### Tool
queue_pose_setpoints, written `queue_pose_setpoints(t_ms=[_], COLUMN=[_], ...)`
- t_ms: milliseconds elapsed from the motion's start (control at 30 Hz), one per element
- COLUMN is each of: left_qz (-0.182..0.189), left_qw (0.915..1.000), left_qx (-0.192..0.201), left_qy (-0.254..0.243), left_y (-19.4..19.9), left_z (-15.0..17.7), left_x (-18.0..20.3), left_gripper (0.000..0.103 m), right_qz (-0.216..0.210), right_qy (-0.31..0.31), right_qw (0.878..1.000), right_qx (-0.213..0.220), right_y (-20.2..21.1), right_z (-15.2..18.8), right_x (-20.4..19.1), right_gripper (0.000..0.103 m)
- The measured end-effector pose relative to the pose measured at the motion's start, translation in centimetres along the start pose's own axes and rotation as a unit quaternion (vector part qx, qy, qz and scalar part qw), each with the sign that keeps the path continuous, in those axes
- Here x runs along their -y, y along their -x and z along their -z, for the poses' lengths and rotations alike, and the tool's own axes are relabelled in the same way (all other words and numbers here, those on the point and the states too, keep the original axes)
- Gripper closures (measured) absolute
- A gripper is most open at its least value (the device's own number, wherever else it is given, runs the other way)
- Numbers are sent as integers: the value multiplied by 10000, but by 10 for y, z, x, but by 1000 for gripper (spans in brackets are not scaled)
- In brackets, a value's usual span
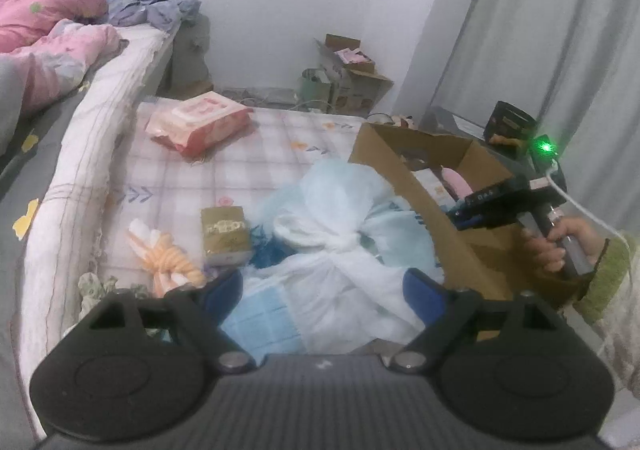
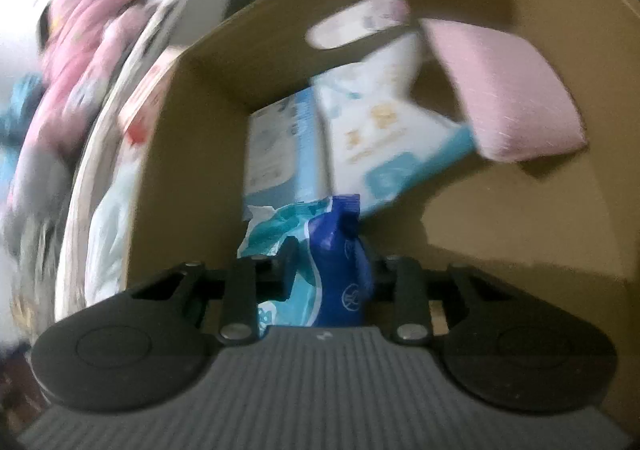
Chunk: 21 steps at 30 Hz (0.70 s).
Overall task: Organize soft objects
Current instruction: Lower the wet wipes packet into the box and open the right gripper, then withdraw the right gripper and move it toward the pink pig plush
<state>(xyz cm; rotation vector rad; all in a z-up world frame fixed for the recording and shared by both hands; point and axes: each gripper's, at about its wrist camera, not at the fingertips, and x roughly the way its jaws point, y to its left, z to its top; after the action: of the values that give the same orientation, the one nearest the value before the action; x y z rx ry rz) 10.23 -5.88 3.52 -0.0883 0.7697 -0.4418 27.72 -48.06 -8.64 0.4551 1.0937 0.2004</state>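
the blue and teal soft packet (image 2: 320,250) is pinched between the jaws of the right gripper (image 2: 326,270), which press on it from both sides. it is held upright over the open cardboard box (image 2: 500,234), just inside the near wall. the view here is blurred by motion, so small print on the packet cannot be read.

inside the box, beyond the packet, a light blue carton (image 2: 280,146) stands against the left wall. a white pack with a blue edge (image 2: 384,130) leans against it, tilted. to the right of that lies a pink pad (image 2: 508,90), resting partly over the white pack's corner. a white oval item (image 2: 360,22) sits at the far end near the back wall. the right part of the box floor is bare cardboard.

from the left wrist view, the same cardboard box (image 1: 384,154) stands on the checked bedding (image 1: 240,154) to the right, and a hand (image 1: 560,246) grips the other tool's handle above it. the left gripper (image 1: 324,286) is spread wide with nothing clamped, hovering over a white and pale blue plastic bag bundle (image 1: 336,234) that lies just beside the box. left of the bundle stand a small gold box (image 1: 226,234) and an orange and white striped soft toy (image 1: 168,258). farther off on the bedding lies a pink wipes pack (image 1: 200,122).
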Motion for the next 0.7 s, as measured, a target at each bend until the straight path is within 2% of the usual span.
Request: queue_pose_setpoints(t_ms=[233, 333, 400, 433, 500, 700], left_qz=[20, 1, -58, -87, -135, -241], left_qw=[9999, 9997, 9994, 9993, 9991, 9993], left_qx=[68, 109, 174, 205, 262, 228], left_qy=[88, 230, 278, 291, 292, 196], left_y=[-5, -3, 2, 5, 13, 33], left_z=[2, 4, 6, 7, 10, 17], left_x=[-4, -10, -15, -17, -23, -37], left_gripper=[15, 15, 14, 13, 12, 10], right_qz=[-19, 47, 108, 61, -30, -123], right_qy=[18, -217, -590, -704, -844, -811], right_qw=[10000, 9997, 9982, 9974, 9962, 9932], right_qx=[-16, 51, 55, 101, 217, 832], right_y=[-11, -10, -7, -4, 8, 68], right_z=[4, 6, 7, 8, 10, 21], right_x=[-7, -4, 1, 3, 3, -11], right_gripper=[72, 69, 59, 58, 50, 39])
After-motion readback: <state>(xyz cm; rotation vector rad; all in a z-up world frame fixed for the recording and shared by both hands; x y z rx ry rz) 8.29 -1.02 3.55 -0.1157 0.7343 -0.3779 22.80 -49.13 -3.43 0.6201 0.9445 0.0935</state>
